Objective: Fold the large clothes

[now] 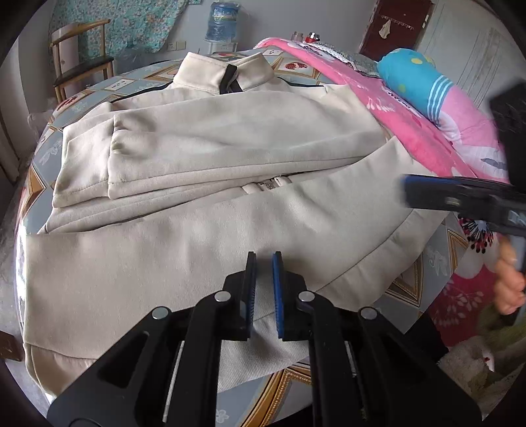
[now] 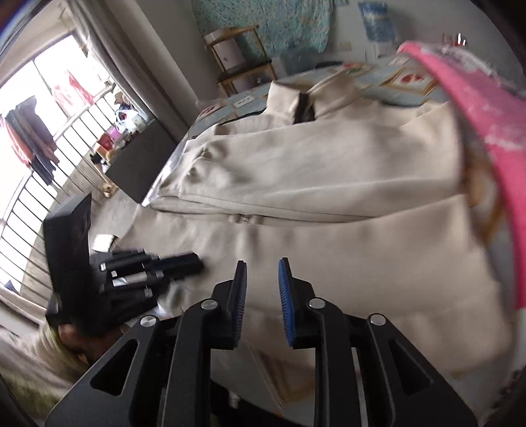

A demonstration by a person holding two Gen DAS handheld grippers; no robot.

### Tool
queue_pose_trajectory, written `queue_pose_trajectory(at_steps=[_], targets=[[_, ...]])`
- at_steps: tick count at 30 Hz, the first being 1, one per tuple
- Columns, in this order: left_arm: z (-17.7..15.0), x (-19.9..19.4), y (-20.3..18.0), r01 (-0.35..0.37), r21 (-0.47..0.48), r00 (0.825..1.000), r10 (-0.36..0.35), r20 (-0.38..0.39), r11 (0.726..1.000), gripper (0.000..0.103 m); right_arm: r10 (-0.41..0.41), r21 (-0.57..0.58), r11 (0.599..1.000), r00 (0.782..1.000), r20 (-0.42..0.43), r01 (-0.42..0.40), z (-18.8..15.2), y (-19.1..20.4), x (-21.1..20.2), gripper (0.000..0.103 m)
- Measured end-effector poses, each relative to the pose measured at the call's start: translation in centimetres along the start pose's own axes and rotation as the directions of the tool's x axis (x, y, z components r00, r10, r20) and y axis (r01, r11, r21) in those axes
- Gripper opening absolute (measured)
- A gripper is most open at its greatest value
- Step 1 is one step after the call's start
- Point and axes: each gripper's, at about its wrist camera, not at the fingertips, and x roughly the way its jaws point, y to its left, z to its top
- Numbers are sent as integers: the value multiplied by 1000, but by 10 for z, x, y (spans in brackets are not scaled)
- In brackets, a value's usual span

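Observation:
A large beige zip jacket (image 1: 230, 157) lies flat on the bed, collar at the far end, both sleeves folded across its chest. It also shows in the right wrist view (image 2: 328, 170). My left gripper (image 1: 264, 259) hovers over the jacket's near hem, jaws a little apart and empty. My right gripper (image 2: 262, 266) is over the lower body of the jacket, jaws apart and empty; it shows blurred at the right in the left wrist view (image 1: 427, 193). The left gripper shows at the left in the right wrist view (image 2: 194, 261).
A patterned bedsheet (image 1: 296, 69) covers the bed. A pink blanket (image 1: 411, 124) and a blue pillow (image 1: 411, 75) lie along the right side. A wooden chair (image 1: 79, 62) and a water jug (image 1: 223, 19) stand beyond the bed. A barred window (image 2: 49, 131) is to the left.

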Motion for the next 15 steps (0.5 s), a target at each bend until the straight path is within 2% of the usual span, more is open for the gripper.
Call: queue_pose_trajectory(at_steps=[3, 5, 6, 7, 8, 11, 15], targets=[[1, 1, 0, -2, -6, 1000, 2, -5, 1000, 9, -42, -73, 997, 998, -56, 38, -21, 6, -9, 23], [1, 0, 0, -5, -1, 1000, 5, -6, 1000, 9, -136, -132, 983, 988, -77, 125, -32, 13, -1, 23], [1, 0, 0, -5, 1, 1000, 5, -5, 1000, 9, -182, -148, 975, 980, -85, 168, -35, 12, 4, 23], [1, 0, 0, -5, 2, 1000, 5, -5, 1000, 9, -274, -172, 952, 956, -104, 254, -39, 9, 17, 23], [1, 0, 0, -4, 2, 1000, 4, -6, 1000, 9, -308, -179, 942, 944, -123, 284, -42, 2, 24, 22], [2, 2, 0, -3, 1, 1000, 3, -14, 1000, 9, -238, -99, 969, 962, -130, 226, -35, -8, 17, 22], [2, 3, 1, 2, 3, 1000, -2, -16, 1000, 9, -153, -126, 981, 987, -37, 148, -17, 9, -5, 23]])
